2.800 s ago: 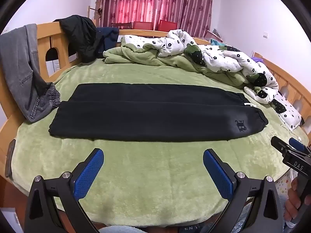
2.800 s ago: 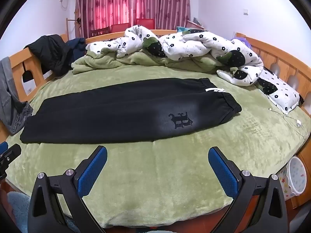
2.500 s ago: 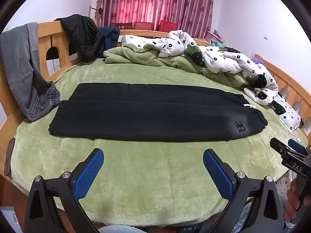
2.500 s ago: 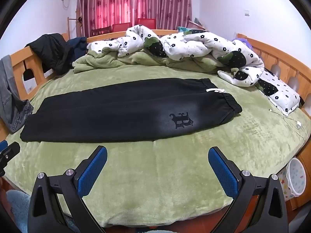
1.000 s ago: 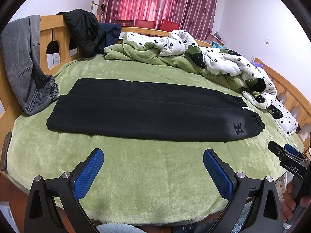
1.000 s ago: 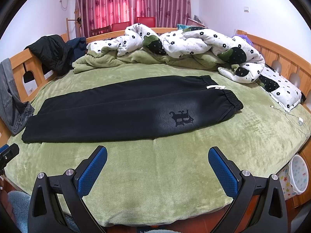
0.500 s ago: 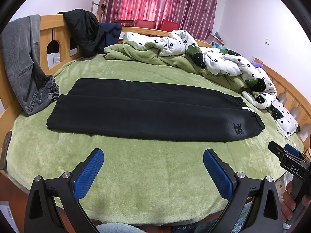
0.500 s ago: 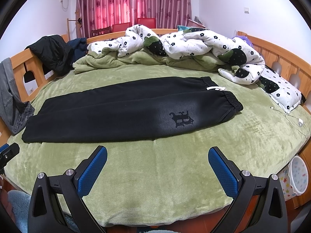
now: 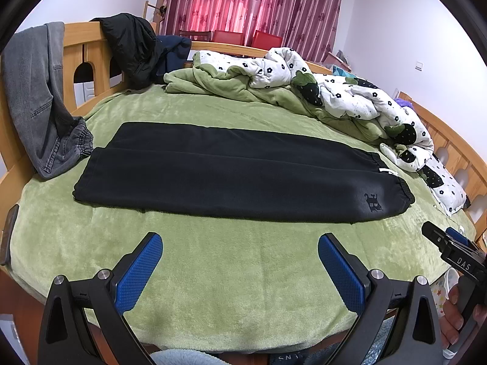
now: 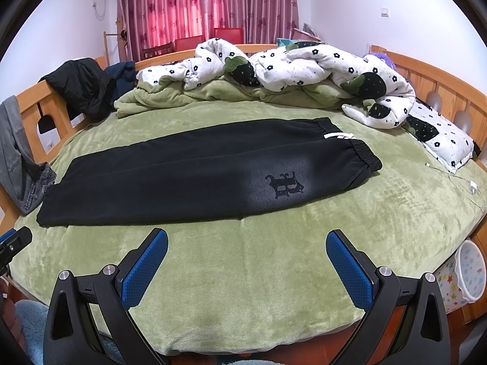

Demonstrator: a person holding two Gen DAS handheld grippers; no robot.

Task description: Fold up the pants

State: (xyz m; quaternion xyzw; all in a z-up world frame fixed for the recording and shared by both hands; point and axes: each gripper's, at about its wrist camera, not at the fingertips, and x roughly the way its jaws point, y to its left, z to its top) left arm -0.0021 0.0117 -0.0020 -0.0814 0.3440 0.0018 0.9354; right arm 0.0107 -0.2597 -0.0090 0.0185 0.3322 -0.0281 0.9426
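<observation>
One bed fills both views. Pants lie flat, lengthwise, ahead of both claws, untouched. Quilt bunched beyond them. Left claw fingers apart, holding nothing; right claw likewise apart.

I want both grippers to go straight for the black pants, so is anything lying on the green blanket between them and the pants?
Nothing visible does. Only bare green plush blanket lies between the open left gripper and the black pants, and likewise ahead of the open right gripper.
</observation>
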